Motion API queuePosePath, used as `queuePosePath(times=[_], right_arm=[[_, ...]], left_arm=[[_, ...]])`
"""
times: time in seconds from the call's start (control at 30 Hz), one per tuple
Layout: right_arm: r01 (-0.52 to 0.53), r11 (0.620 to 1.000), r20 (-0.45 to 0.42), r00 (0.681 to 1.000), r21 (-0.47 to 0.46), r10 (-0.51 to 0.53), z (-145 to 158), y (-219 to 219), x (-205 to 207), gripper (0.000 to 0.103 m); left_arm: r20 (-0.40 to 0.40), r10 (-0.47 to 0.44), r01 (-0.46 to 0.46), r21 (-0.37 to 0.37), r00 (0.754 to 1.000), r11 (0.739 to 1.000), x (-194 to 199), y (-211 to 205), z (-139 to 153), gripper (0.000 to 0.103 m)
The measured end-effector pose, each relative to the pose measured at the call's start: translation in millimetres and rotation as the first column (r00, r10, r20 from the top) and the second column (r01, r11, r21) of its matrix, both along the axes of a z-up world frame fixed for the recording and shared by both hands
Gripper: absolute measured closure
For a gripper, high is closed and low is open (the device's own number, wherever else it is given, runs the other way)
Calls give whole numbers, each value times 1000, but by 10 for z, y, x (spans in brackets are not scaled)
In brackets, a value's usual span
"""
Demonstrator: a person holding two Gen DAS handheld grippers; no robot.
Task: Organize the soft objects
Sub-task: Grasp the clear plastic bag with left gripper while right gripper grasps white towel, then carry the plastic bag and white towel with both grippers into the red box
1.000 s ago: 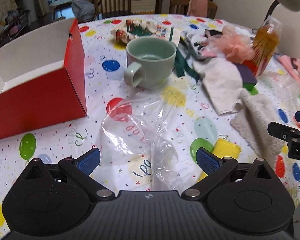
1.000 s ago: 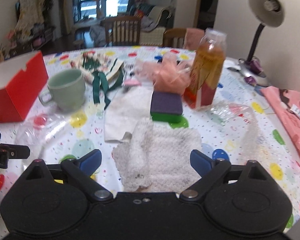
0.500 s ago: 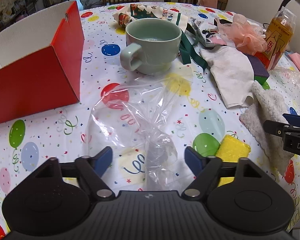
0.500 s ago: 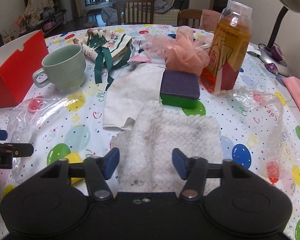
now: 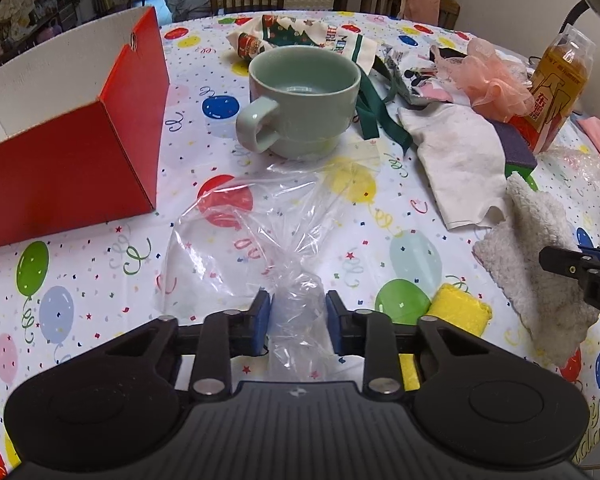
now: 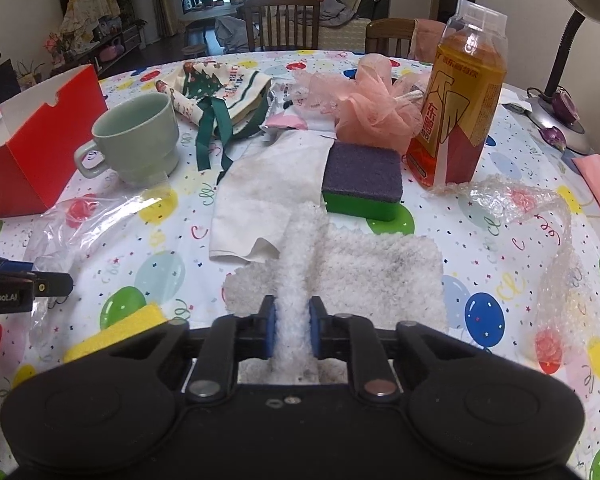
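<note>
Clear plastic bag (image 5: pixel 236 240): crumpled, lying flat in front of the green cup (image 5: pixel 304 100), its near end bunched into a twisted neck. Fluffy white towel (image 6: pixel 340 264): lying right of the cup and in front of the purple-and-green sponge (image 6: pixel 362 180), its near middle pinched into a raised ridge.

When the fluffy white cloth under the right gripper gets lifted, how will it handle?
Probably floppy: the fluffy white cloth already bunches into a ridge as the right hand-held gripper closes on it. Likely light, so it should drape and trail. Its nubby pile suggests little slipping.
</note>
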State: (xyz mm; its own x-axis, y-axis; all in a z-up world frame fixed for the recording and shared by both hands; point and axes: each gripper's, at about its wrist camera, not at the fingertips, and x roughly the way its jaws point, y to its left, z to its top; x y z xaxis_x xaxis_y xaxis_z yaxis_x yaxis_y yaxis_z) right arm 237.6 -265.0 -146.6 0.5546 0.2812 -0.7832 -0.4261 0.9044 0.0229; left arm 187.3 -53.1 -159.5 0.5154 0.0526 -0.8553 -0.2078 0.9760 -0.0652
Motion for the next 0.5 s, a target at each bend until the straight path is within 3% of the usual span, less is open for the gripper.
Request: queuePosePath(times=[0.5], right_arm=[[-53, 988, 49, 998, 148, 46, 626, -189, -127, 97]], left_arm=[[69, 30, -29, -21, 997, 999, -127, 72, 276, 79]])
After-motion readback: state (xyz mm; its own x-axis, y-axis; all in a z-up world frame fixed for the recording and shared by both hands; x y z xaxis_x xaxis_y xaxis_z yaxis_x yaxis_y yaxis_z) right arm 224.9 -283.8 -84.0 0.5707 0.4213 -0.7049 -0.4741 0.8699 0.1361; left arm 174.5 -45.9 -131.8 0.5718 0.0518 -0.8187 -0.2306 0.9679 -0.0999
